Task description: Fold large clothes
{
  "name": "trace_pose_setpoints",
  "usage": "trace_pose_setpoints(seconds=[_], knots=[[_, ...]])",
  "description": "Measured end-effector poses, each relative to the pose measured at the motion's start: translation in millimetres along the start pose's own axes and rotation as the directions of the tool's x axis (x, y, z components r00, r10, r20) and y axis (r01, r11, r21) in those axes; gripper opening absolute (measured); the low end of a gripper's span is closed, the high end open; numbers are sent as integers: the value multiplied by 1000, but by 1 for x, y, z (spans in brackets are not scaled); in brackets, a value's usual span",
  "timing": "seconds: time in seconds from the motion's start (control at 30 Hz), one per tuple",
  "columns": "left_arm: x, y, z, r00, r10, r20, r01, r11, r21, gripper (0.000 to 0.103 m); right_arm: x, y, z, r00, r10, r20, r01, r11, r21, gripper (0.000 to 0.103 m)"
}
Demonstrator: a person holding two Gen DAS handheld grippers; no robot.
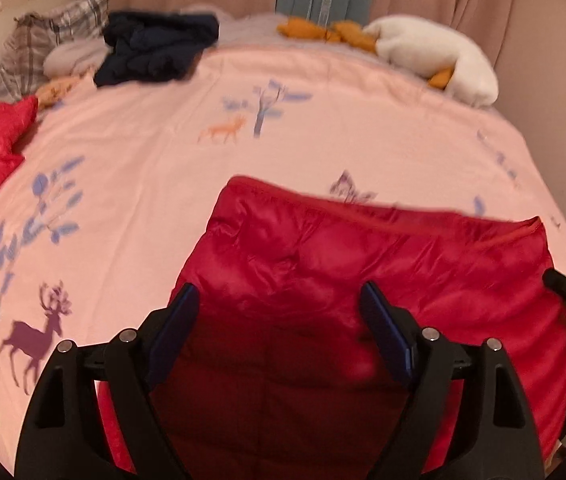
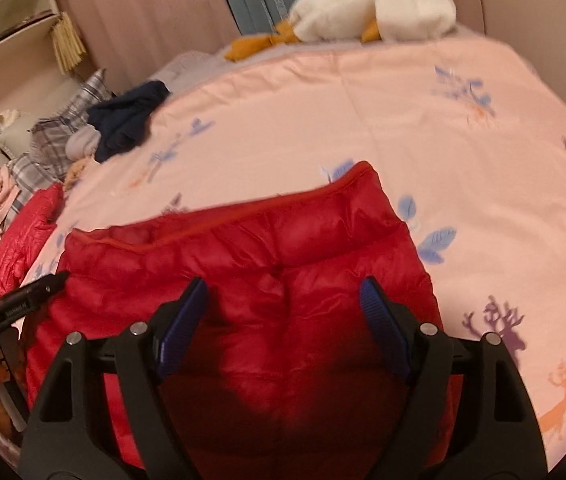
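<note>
Puffer jacket (image 1: 363, 264), red and quilted, lies folded on the pink bedspread (image 1: 155, 152) at the near edge of the bed, straight under both of your tongs. Left tongs (image 1: 279, 308) and right tongs (image 2: 283, 304) are both released, jaws wide, nothing pinched, hovering just above the fabric. Expect it light, soft and springy with a slick shell that slides and puffs back open, so you should pinch at the stitched hem or corner seam (image 2: 243, 216), not the padded middle, and press the fold flat.
</note>
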State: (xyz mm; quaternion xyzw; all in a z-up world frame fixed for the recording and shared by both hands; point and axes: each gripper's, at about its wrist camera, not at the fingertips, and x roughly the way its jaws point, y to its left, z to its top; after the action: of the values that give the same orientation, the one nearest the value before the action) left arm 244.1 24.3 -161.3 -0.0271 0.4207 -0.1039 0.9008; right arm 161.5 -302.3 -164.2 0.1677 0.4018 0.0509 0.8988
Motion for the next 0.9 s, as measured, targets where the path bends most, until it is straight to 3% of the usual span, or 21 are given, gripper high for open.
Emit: trace_pose_setpoints(seconds=[0.23, 0.37, 0.6, 0.9], knots=[[15, 1, -4, 999, 9, -31, -9, 1000, 0, 84, 19, 4, -3, 999, -23, -43, 23, 1000, -15, 83], [11, 0, -4, 1000, 21, -20, -21, 1000, 0, 84, 6, 7, -2, 999, -36, -7, 36, 999, -18, 82], [-42, -17, -23, 995, 49, 91, -58, 994, 95, 84, -56, 30, -19, 994, 1, 106, 8, 996, -90, 82], [-78, -43, -59, 991, -7, 134, -14, 989, 149, 84, -76, 70, -62, 995, 23, 102, 0, 976, -219, 82]])
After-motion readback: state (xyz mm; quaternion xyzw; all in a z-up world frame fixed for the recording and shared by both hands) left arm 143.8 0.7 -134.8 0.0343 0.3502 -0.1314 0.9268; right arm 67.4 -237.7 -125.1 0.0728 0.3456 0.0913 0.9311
